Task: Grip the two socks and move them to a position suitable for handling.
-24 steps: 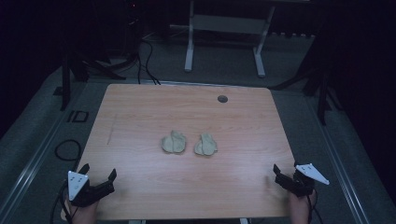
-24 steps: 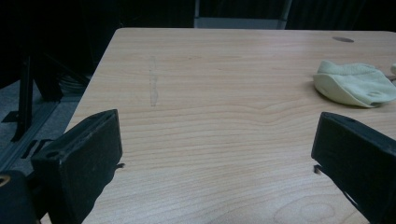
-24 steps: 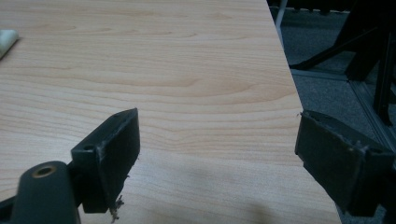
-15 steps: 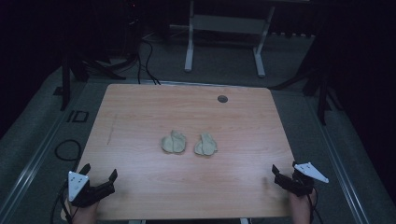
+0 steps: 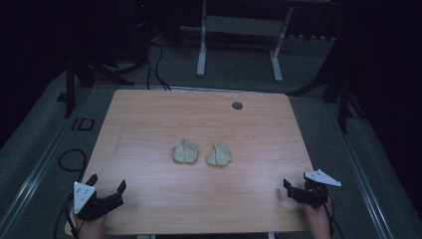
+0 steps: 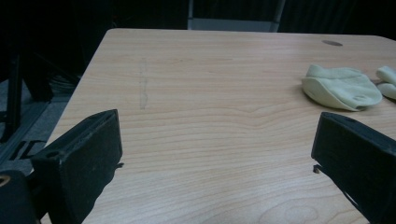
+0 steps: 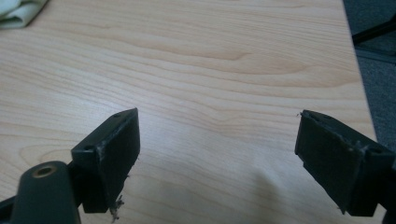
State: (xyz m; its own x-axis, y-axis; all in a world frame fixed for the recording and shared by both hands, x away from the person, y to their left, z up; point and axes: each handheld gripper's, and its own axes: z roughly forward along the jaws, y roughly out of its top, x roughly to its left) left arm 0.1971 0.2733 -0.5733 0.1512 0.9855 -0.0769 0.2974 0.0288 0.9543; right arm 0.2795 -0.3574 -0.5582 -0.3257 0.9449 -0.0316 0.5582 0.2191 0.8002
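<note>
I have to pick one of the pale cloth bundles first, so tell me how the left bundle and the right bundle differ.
The left bundle lies nearer the left hand-held gripper; the right bundle lies nearer the right hand-held gripper. The left bundle looks slightly wider and rounder, while the right bundle looks narrower and more irregular. Both are pale cream, crumpled, untouched, and lie side by side, slightly apart, mid-table.

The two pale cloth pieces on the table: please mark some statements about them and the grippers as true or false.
1. Two pale cloth pieces, the left cloth piece and the right cloth piece, lie near the middle of the table. True.
2. The left gripper holds a cloth piece. False: its jaws are open and empty.
3. The right gripper is open. True.
4. The cloth pieces are stacked. False: they lie side by side.
</note>
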